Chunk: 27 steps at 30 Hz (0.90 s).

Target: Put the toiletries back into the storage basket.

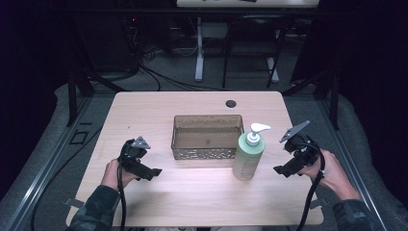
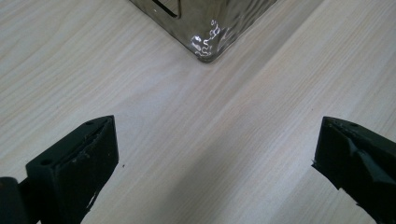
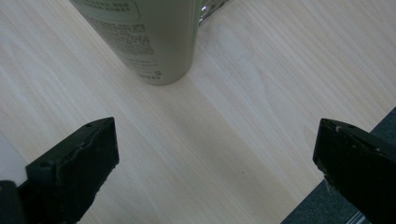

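Pale wood grain covered the rectangular table [image 1: 144,115], and near its middle sat a smoky translucent plastic basket [image 1: 207,137] with a dimpled, textured wall, its long side facing the person. Just right of the basket's near right corner stood an upright pale green pump bottle [image 1: 248,156] with a white dispenser head, close beside the basket; whether they touched could not be told. A small dark round hole [image 1: 231,103] marked the table's far edge. The left gripper [image 1: 155,173] was held low over the table to the near left of the basket, apart from it, gripped by the person's left hand [image 1: 114,174]. In the left gripper view its jaws stood wide apart with nothing between them except bare wood, and a glossy corner of the basket [image 2: 205,35] lay ahead of them. The right gripper [image 1: 279,169], held by the right hand [image 1: 332,175], hovered to the right of the bottle, near it but not touching. In the right gripper view its jaws were likewise spread wide and empty, the bottle's printed lower body [image 3: 149,37] standing ahead of them on the wood.
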Available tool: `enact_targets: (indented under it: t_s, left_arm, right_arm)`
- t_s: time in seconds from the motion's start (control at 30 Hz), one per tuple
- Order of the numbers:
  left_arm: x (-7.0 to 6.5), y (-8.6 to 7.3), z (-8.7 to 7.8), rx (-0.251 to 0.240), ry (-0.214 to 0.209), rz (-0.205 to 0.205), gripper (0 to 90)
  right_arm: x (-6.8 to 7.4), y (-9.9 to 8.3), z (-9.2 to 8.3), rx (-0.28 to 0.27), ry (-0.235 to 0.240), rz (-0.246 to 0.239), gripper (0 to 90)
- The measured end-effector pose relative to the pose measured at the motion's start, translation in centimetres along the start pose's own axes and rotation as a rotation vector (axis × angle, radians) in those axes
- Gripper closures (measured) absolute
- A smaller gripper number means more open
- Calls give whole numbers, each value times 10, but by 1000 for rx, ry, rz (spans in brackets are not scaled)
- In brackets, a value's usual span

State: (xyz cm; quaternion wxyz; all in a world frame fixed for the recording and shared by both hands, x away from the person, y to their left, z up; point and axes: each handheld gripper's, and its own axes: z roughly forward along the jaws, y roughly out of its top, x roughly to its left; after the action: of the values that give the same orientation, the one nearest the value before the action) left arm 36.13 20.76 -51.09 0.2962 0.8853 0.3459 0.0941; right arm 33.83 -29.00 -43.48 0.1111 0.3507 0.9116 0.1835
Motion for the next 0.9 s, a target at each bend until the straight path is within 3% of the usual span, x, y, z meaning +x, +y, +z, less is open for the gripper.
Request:
enact_targets:
  t_s: [0.2, 0.5, 0.9]
  left_arm:
    - [0, 1, 1, 7, -6, 5, 0]
    - [-1, 2, 3, 11, -11, 6, 0]
    - [-2, 2, 3, 7, -12, 8, 0]
  right_arm:
    - [-3, 11, -12, 22, 11, -17, 0]
    - [-7, 28, -27, 12, 24, -47, 0]
    - [-5, 61, -59, 28, 23, -137, 0]
